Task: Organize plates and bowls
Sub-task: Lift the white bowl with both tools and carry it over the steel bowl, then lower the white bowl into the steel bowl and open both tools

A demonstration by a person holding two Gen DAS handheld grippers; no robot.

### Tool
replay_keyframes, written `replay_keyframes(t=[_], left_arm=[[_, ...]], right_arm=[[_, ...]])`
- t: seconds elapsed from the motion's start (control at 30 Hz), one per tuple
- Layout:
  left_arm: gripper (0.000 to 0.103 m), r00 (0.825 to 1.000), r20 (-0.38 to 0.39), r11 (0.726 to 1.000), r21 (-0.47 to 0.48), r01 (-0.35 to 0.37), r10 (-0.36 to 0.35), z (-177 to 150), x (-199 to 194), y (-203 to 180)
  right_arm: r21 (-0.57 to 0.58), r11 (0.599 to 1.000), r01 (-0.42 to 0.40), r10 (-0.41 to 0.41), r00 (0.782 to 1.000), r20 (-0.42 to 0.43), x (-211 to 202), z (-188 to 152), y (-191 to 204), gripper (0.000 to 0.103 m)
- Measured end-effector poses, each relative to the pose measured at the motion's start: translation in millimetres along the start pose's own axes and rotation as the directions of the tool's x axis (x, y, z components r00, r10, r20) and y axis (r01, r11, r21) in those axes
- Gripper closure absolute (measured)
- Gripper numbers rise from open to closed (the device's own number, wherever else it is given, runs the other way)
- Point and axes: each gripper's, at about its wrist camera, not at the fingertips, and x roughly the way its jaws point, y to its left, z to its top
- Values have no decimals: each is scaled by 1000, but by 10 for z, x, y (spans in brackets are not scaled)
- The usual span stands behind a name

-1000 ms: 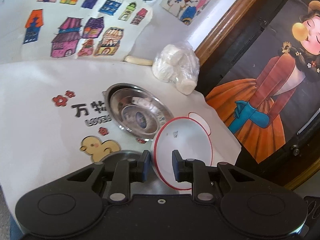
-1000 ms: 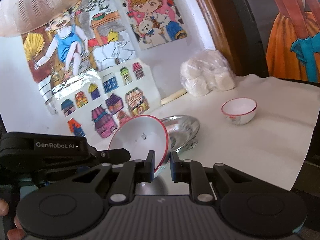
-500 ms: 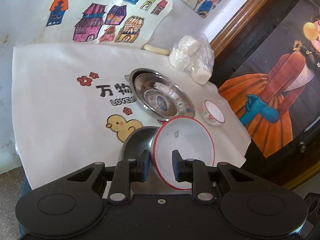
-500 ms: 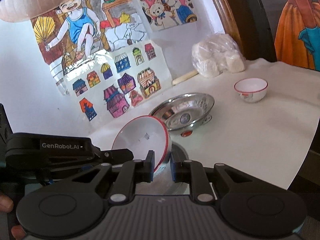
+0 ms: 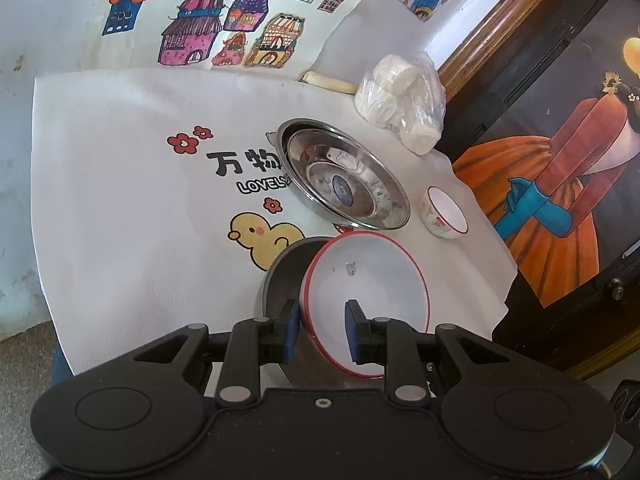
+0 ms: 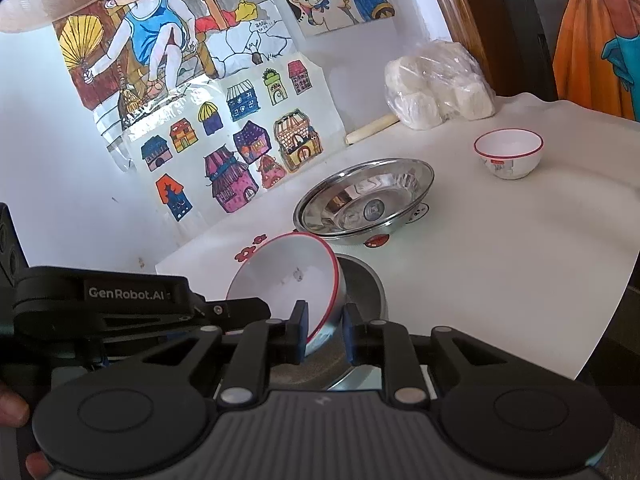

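Observation:
A white bowl with a red rim (image 5: pixel 372 280) hangs tilted on edge over a dark grey bowl (image 5: pixel 282 280); whether the two touch I cannot tell. My left gripper (image 5: pixel 322 332) is shut on the white bowl's near rim, one pad outside and one inside. In the right wrist view the same white bowl (image 6: pixel 280 280) has its other rim between the jaws of my right gripper (image 6: pixel 324 332), which are opening, the pads easing off the wall. The left gripper comes in from the left there, and one of its fingers (image 6: pixel 236 308) reaches the bowl.
Stacked steel bowls (image 5: pixel 344 176) sit mid-table on the white printed cloth (image 5: pixel 120 200), with a small white red-rimmed bowl (image 5: pixel 444 216) to their right. A bag of white lumps (image 5: pixel 400 108) and a pale stick (image 5: pixel 328 82) lie by the wall. The cloth's right edge drops off beside a dark framed picture (image 5: pixel 560 160). A person's fingers (image 6: pixel 12 408) show at far left.
Both grippers have brought the white bowl back over the dark grey bowl, which now shows more fully beneath it. The right jaws stand slightly wider than before.

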Motion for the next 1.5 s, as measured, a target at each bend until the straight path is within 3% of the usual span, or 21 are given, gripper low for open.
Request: replay_keyframes(t=[0.37,0.87,1.13,1.43,1.5], left_arm=[[74,1000,-16,1000,-3,-1,1,51,52,7],[68,1000,-16,1000,0,10,-10,82,20,40],[62,999,32,999,14,34,-35,112,-98,20],[33,995,92,998,43,35,-39,177,-158,-63],[23,994,103,998,59,27,-33,191,-159,-89]], right_arm=[[21,1000,-8,8,1000,-27,63,21,-17,71],[16,1000,-3,3,1000,-24,54,29,-21,71],[18,1000,-13,14,1000,-18,24,37,-28,71],[5,1000,-26,26,998,57,-104,71,-34,70],[13,999,-29,28,996,79,-128,87,-56,65]])
